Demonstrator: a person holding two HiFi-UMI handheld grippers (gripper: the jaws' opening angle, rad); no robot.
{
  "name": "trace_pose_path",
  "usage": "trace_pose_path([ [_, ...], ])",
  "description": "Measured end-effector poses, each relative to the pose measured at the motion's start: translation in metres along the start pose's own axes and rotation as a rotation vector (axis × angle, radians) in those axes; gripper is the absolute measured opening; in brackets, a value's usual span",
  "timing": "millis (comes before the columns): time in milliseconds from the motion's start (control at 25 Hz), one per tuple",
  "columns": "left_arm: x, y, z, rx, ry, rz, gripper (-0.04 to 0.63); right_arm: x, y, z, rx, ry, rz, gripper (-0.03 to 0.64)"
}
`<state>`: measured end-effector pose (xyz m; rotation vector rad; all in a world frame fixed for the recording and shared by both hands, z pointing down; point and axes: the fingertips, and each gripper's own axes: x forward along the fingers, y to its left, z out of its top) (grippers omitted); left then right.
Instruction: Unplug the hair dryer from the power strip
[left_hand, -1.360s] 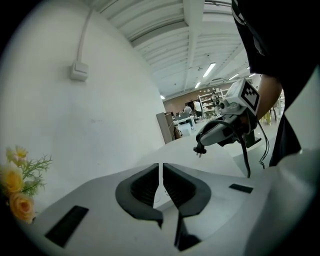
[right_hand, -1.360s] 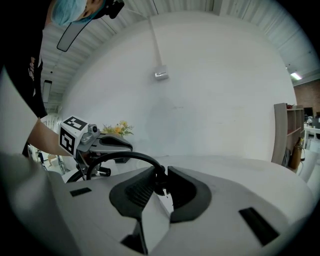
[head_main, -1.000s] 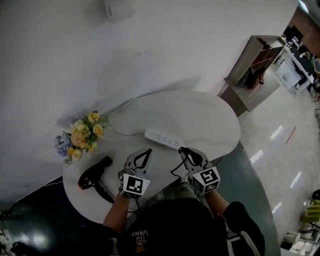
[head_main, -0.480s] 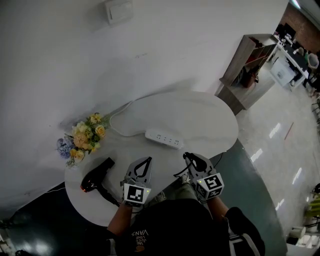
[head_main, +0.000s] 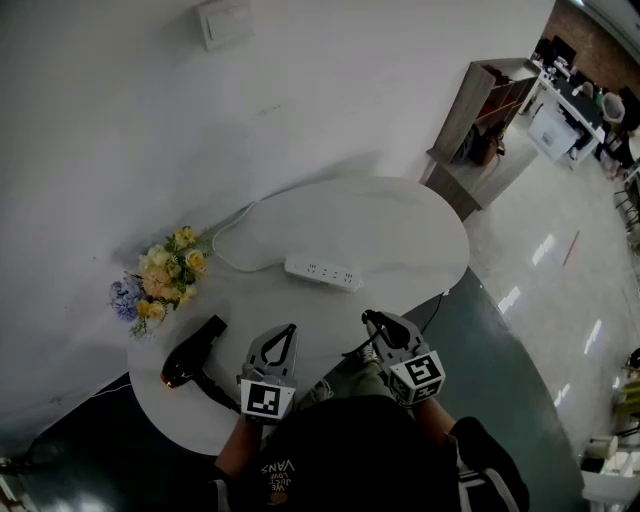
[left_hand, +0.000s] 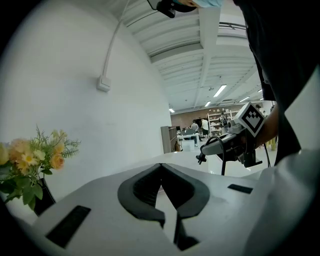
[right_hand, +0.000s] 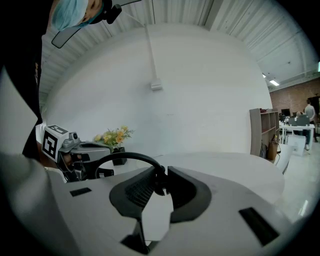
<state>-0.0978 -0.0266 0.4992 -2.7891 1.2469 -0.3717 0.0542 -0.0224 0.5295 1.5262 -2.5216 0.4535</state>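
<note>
1. Hair dryer (head_main: 192, 352) lies at the left edge of the surface (head_main: 400, 225), just left of the left tongs (head_main: 288, 332) and not touching them.
2. Its plug (right_hand: 160, 187) is pinched in the right tongs (right_hand: 161, 180), well clear of the power strip (head_main: 322, 271); the black cord (right_hand: 125, 159) arches off to the left.
3. Left tongs are pressed together with nothing between them.

Black hair dryer (head_main: 192, 352) lies flat, left of the white power strip (head_main: 322, 272). Its plug (right_hand: 158, 189) is pinched by the right gripper (right_hand: 161, 173)

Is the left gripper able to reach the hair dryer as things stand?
Probably yes: the hair dryer lies beside the left gripper, bare table between, though its jaws are shut.
</note>
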Motion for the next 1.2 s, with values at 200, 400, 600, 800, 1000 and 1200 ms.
trace_pose_path([
  [200,-0.01,-0.007,-0.004,-0.009,-0.001,-0.011,0.018,-0.01,0.003,-0.007,0.009,0.003,-0.016,0.091],
  [400,-0.018,-0.011,-0.001,-0.023,-0.029,-0.006,0.017,-0.019,0.006,-0.011,0.011,0.004,-0.028,0.091],
  [600,-0.022,-0.013,0.001,-0.013,-0.042,0.0,0.017,-0.023,0.008,-0.012,0.016,-0.004,-0.035,0.089],
  [800,-0.025,-0.016,-0.002,-0.024,-0.045,-0.004,0.017,-0.025,0.008,-0.013,0.017,-0.004,-0.041,0.089],
  [1000,-0.025,-0.018,0.0,-0.042,-0.053,-0.002,0.017,-0.028,0.006,-0.011,0.019,-0.009,-0.046,0.089],
  [1200,-0.025,-0.015,-0.001,-0.041,-0.052,0.0,0.017,-0.024,0.006,-0.01,0.02,-0.011,-0.048,0.09],
])
